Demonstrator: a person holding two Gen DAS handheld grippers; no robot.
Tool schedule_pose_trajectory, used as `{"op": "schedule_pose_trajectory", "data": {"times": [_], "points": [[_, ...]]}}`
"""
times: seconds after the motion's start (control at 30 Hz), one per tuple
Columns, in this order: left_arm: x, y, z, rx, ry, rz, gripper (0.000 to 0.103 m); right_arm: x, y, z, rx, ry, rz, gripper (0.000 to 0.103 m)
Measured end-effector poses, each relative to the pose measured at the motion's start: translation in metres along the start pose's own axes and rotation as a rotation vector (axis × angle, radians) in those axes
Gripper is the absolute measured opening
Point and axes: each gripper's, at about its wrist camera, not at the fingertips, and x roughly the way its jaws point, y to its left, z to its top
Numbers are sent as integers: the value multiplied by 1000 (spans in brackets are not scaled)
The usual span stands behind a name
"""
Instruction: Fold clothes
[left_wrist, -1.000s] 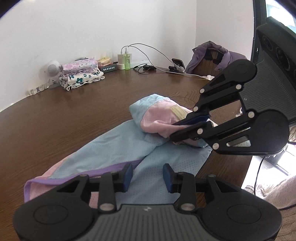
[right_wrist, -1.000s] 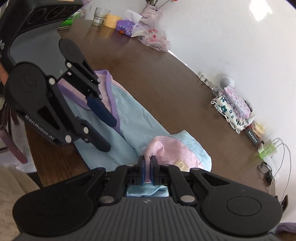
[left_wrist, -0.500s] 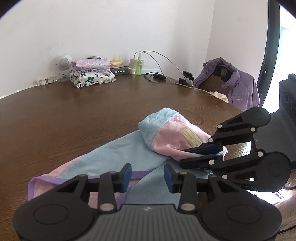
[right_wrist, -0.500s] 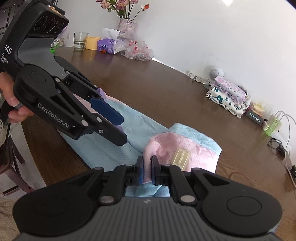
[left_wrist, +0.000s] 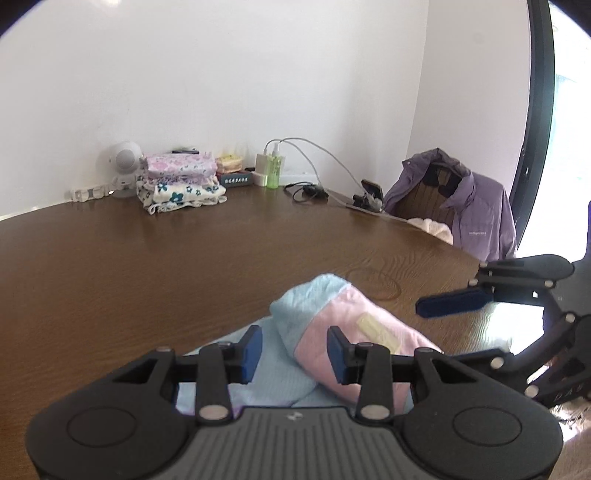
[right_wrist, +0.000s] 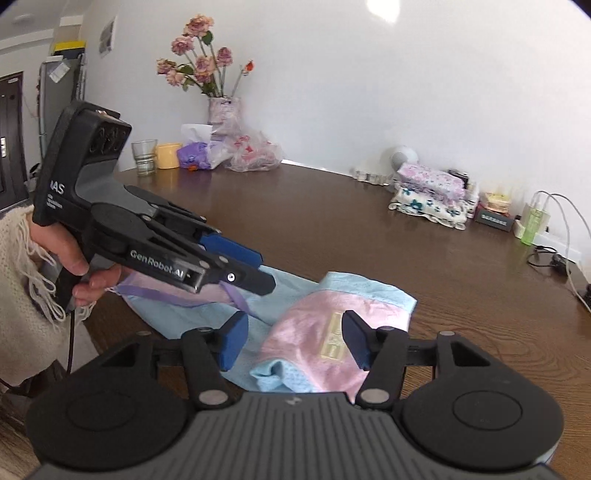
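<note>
Left cam: the left tongs (left_wrist: 291, 349) are spread apart, w/ nothing in them. They hang just over the garment (left_wrist: 332, 332), a blue & pink thing lying on the brown table (left_wrist: 184, 258) near its front edge. The pink part is folded over the blue part & has a small yellow tag. The right tongs (left_wrist: 458, 328) show at the right, off the cloth, jaws wide apart. At the back, by the wall, sit a pile of folded clothes (left_wrist: 181, 182), a green bottle (left_wrist: 275, 173) & a purple jacket (left_wrist: 469, 210) on a chair.

Right cam: the right tongs (right_wrist: 291, 343) are let go, jaws wide, w/ the pink fold low between them. The left tongs (right_wrist: 236, 264) are up over the blue part, held by a hand (right_wrist: 81, 266). Jaws also apart. Flowers (right_wrist: 203, 59) & a glass (right_wrist: 144, 157) stand far back.
</note>
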Motion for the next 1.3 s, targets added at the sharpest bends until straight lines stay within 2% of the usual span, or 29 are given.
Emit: {"op": "schedule_pose_trajectory", "data": {"times": [0.03,0.07,0.13,0.23,0.33,0.37,0.47,0.53,0.6,0.67,0.73,0.83,1.0,1.03,1.07,1.13,1.17,1.23,1.3], "points": [[8,-3,5,-1,-1,-25,31,4,-4,-1,16,20,3,38],[16,-5,10,-2,-2,-50,26,10,-7,-3,35,45,15,21],[35,-12,16,2,16,-85,23,22,-9,-8,50,82,31,15],[62,-16,12,22,93,-40,23,33,-4,-19,42,110,23,15],[74,-11,6,3,126,-21,23,27,-10,-21,93,88,46,17],[69,-11,7,0,108,-22,23,20,-16,-20,127,69,49,24],[46,-17,9,37,40,-18,35,1,-39,-20,236,17,22,48],[32,-23,10,66,33,-43,35,0,-59,-24,313,28,-16,49],[24,-29,7,88,54,-72,32,8,-78,-32,416,59,-14,49],[22,-36,0,118,98,-80,32,18,-94,-40,529,76,36,49],[25,-42,-9,167,138,-51,27,28,-105,-45,620,82,85,49],[30,-40,-20,173,164,-25,27,36,-110,-51,701,75,141,47],[36,-29,-27,119,164,-3,30,44,-110,-58,815,82,213,34],[37,-28,-29,112,162,0,30,45,-110,-60,838,81,222,30],[36,-28,-29,111,158,1,29,45,-110,-63,854,78,226,21],[35,-28,-30,100,153,-2,28,44,-113,-68,902,58,244,11],[34,-28,-29,91,150,-5,28,43,-114,-70,926,47,252,9],[31,-30,-27,70,134,-15,29,40,-116,-66,895,48,232,8],[25,-33,-26,64,106,-31,29,31,-120,-55,789,66,161,8]]}}
